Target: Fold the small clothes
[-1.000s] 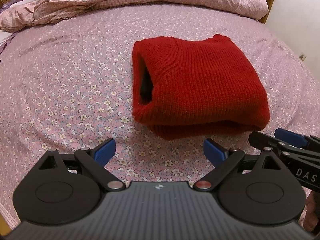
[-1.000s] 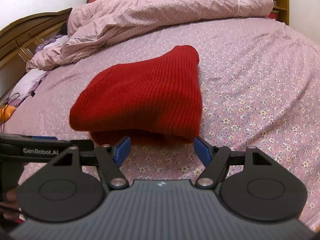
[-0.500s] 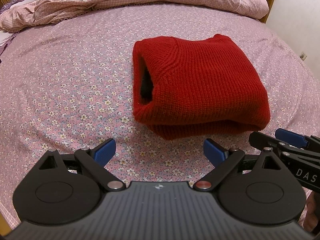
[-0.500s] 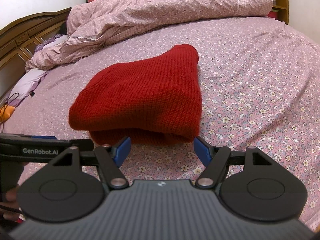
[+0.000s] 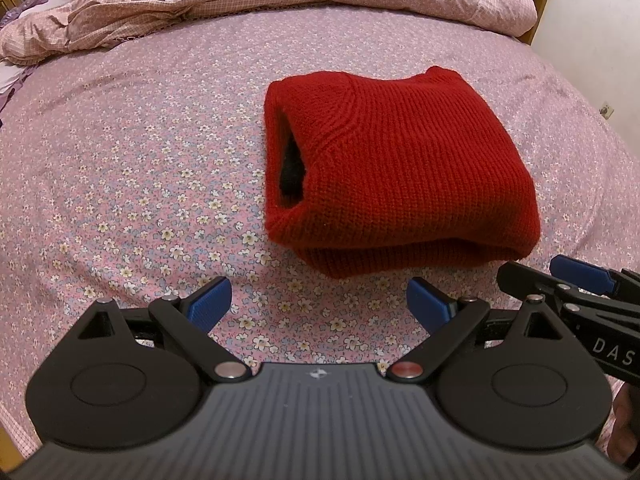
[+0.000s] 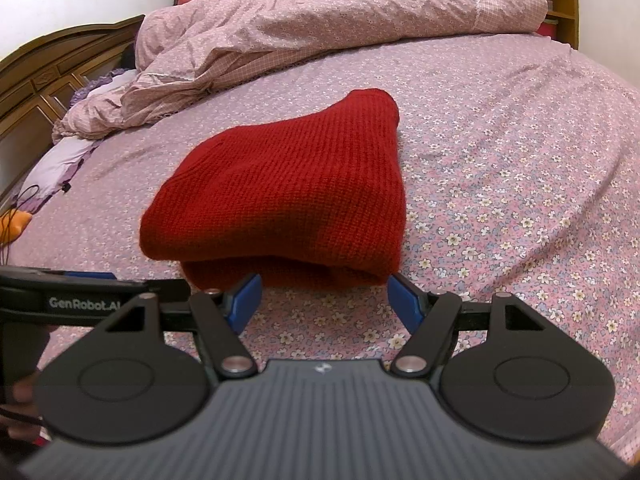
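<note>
Nothing moved since the earlier frames: my left gripper (image 5: 319, 302) and right gripper (image 6: 323, 298) hung where they were, both with jaws wide apart and holding nothing. The folded red sweater (image 5: 400, 168) lay mid-bed just beyond my fingertips, its neck opening facing left in the left view and its long axis running left to right. Under it stretched the pink floral sheet (image 5: 140, 168), with a rumpled duvet (image 6: 320, 16) heaped toward the wooden headboard (image 6: 48, 68).

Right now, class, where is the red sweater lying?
The folded red sweater lies on the flowered bedsheet, right of centre in the left wrist view, just beyond both open tongs, with the rumpled quilt behind it.
</note>
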Tool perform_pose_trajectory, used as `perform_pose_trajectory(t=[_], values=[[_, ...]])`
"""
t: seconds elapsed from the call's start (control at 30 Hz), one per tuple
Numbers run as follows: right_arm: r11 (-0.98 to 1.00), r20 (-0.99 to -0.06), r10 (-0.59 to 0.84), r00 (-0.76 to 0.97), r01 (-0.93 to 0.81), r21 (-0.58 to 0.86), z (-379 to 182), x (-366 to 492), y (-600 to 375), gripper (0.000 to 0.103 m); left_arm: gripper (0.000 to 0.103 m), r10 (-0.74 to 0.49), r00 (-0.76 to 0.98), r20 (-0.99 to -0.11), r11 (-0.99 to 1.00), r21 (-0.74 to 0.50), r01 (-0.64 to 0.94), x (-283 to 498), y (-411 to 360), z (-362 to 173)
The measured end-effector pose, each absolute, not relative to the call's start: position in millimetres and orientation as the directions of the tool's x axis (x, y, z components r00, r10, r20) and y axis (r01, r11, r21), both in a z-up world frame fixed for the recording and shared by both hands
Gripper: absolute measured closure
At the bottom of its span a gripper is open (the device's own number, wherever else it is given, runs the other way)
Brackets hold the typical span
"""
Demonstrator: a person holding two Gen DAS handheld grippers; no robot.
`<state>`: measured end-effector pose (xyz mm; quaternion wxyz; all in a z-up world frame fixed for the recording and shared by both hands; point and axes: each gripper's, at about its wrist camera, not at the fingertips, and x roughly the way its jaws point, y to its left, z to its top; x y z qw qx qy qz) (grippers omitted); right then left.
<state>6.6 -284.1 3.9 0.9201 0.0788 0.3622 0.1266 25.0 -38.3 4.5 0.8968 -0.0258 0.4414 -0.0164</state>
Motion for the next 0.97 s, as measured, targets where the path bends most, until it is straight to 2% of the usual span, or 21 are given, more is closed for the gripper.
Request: perform_pose_trajectory(t=[0.97], values=[[0.956,-0.647,0.290,0.705,-0.177,0.235,4.1,6.7,-282.5,0.031,0.006,-0.052,0.610,-0.791,0.998,-0.054,0.015,24.6,-41.6,4.6]])
